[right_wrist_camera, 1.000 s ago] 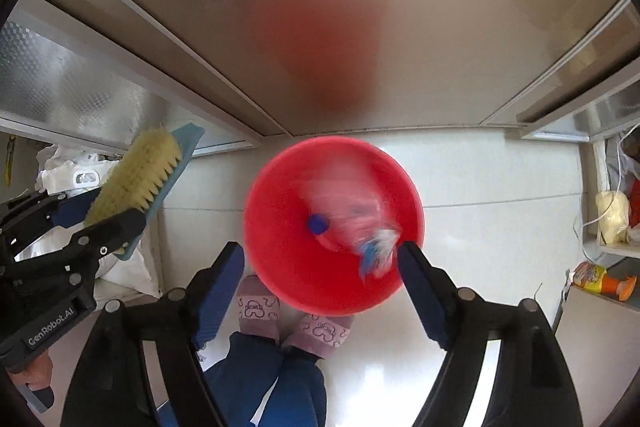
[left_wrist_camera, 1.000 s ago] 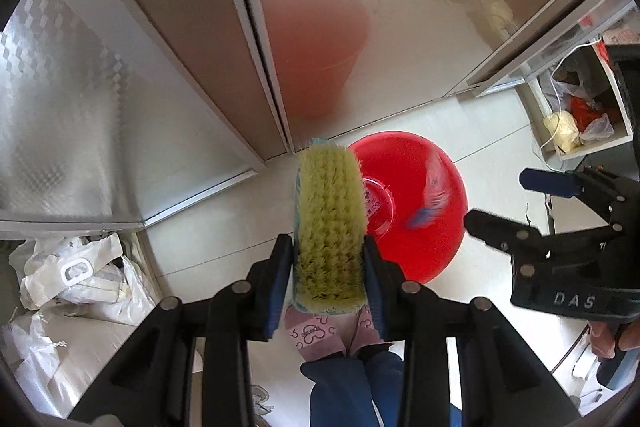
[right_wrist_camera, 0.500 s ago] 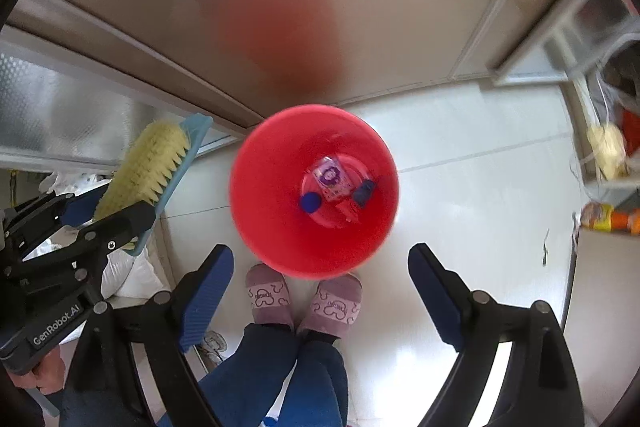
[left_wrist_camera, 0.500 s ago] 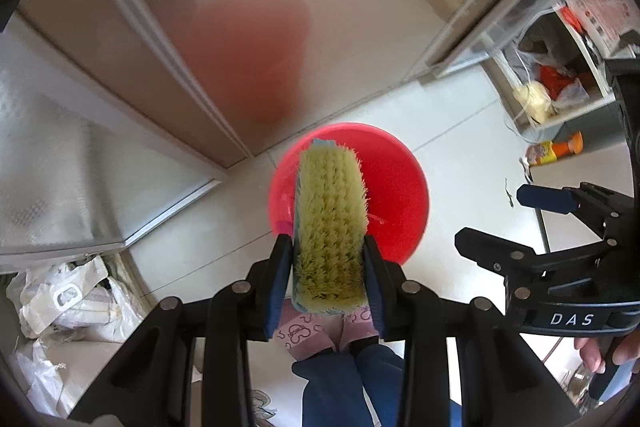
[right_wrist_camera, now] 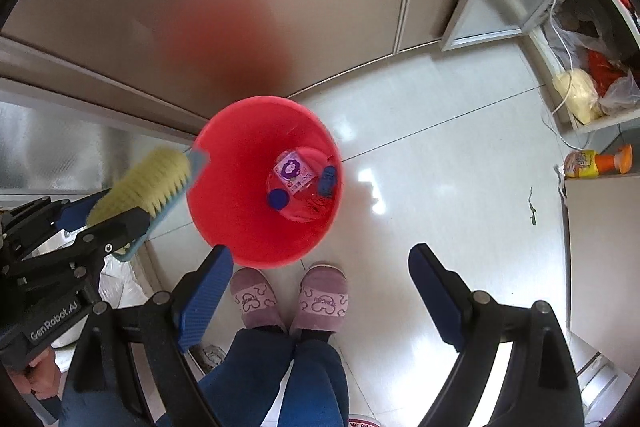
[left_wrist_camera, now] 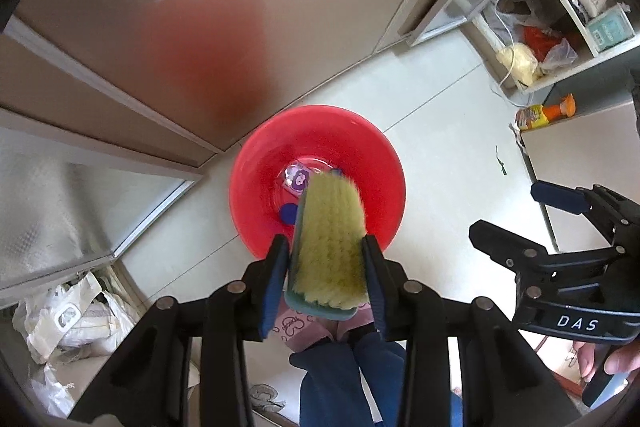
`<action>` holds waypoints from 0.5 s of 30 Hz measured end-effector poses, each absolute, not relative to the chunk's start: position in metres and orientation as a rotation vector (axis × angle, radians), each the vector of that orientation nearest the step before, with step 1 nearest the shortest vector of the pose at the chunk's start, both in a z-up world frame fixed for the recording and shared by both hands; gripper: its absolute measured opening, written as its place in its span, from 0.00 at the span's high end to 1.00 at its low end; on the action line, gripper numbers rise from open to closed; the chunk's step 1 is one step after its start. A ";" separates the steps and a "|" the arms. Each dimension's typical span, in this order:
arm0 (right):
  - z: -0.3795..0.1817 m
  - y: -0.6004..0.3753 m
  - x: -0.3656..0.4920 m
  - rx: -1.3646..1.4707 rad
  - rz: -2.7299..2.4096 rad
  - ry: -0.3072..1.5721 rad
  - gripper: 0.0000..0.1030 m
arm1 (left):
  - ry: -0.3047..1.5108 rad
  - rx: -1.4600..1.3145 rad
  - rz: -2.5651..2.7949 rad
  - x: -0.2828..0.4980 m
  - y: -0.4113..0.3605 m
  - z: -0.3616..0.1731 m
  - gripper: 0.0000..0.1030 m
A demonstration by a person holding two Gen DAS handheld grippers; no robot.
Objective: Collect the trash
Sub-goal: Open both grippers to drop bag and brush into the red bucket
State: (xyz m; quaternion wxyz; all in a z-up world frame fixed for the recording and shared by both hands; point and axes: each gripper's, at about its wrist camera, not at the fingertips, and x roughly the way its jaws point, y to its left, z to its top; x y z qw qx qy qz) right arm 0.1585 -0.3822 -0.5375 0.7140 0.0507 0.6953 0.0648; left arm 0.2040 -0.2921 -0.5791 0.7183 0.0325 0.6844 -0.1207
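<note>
I am clamping the brush (left_wrist_camera: 328, 247) by its stiff sides in my left gripper (left_wrist_camera: 325, 267); my right gripper (right_wrist_camera: 320, 267) is gaping empty. Light trash (right_wrist_camera: 294, 173) is lying in the bucket (right_wrist_camera: 240, 227).

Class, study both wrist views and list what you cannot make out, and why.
- Bucket bottom, left wrist view: partly hidden by the brush.
- Wrapper print, right wrist view: too small to read.
- Shelf contents: cut off by the lens edge.
- Person: only slippers and trouser legs visible.
</note>
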 end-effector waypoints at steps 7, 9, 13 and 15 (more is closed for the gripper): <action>-0.534 -0.382 0.156 0.128 0.130 1.521 0.14 | 1.486 0.097 -0.287 0.203 -0.292 -0.573 0.65; -0.532 -0.379 0.155 0.132 0.133 1.520 0.14 | 1.483 0.085 -0.290 0.202 -0.291 -0.569 0.65; -0.523 -0.378 0.156 0.137 0.141 1.521 0.14 | 1.468 0.064 -0.315 0.202 -0.288 -0.559 0.59; -0.517 -0.376 0.156 0.129 0.141 1.510 0.14 | 1.435 0.074 -0.319 0.201 -0.285 -0.548 0.46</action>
